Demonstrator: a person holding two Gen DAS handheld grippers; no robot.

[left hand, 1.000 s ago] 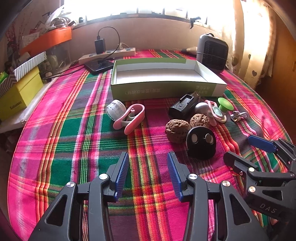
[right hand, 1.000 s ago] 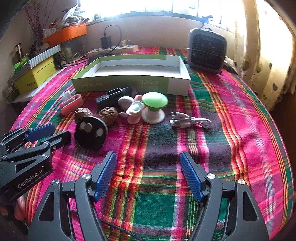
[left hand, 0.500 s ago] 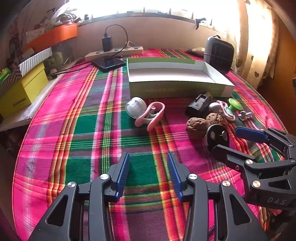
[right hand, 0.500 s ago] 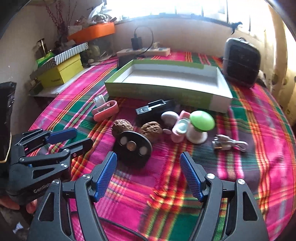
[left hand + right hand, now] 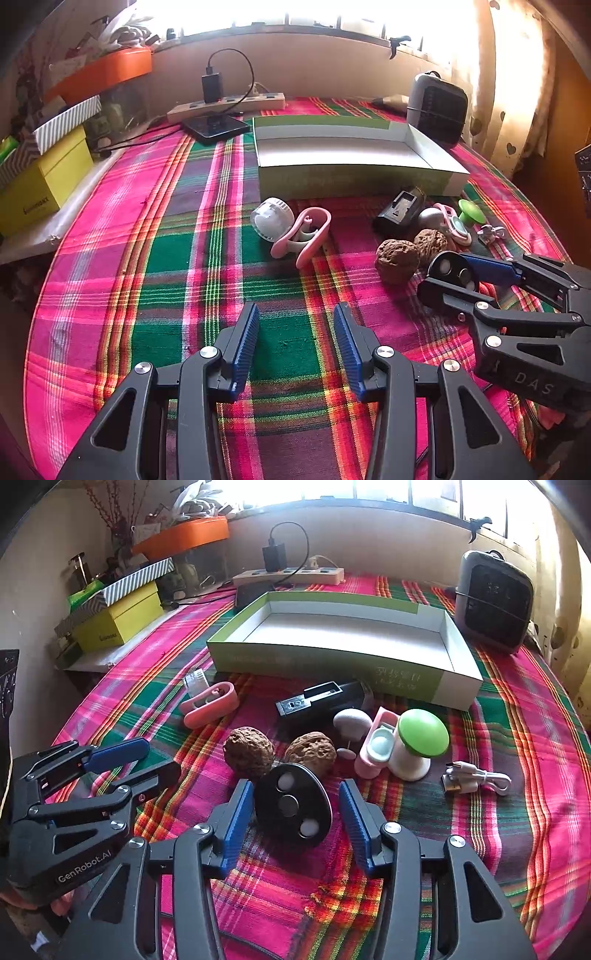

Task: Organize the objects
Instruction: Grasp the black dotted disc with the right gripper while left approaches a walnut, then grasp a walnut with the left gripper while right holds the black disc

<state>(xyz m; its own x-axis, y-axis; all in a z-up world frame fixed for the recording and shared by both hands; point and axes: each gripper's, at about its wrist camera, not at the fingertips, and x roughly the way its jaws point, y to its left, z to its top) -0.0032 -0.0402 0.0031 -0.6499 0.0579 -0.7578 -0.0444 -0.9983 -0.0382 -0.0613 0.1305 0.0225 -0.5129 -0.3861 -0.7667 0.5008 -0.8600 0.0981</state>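
Note:
A black disc (image 5: 291,806) with three round metal spots leans on two walnuts (image 5: 249,753) on the plaid cloth. My right gripper (image 5: 295,794) straddles the disc and its jaws are closing. The left pad is at the disc's edge; a thin gap shows at the right pad. In the left wrist view the right gripper (image 5: 450,280) reaches the disc (image 5: 452,271) from the right. My left gripper (image 5: 295,321) hovers open over bare cloth, nothing between its fingers. An open green-and-white box (image 5: 332,664) lies behind the objects.
Around the walnuts lie a black charger (image 5: 321,701), a grey mushroom (image 5: 351,720), a pink toy toilet (image 5: 380,746), a green-capped mushroom (image 5: 423,734), a white cable (image 5: 476,777) and a pink clip (image 5: 210,705). A heater (image 5: 491,598) and power strip (image 5: 288,576) stand at the back.
My right gripper moved forward over the black disc and its jaws narrowed around it. The left gripper's view shifted a little earlier, then held still.

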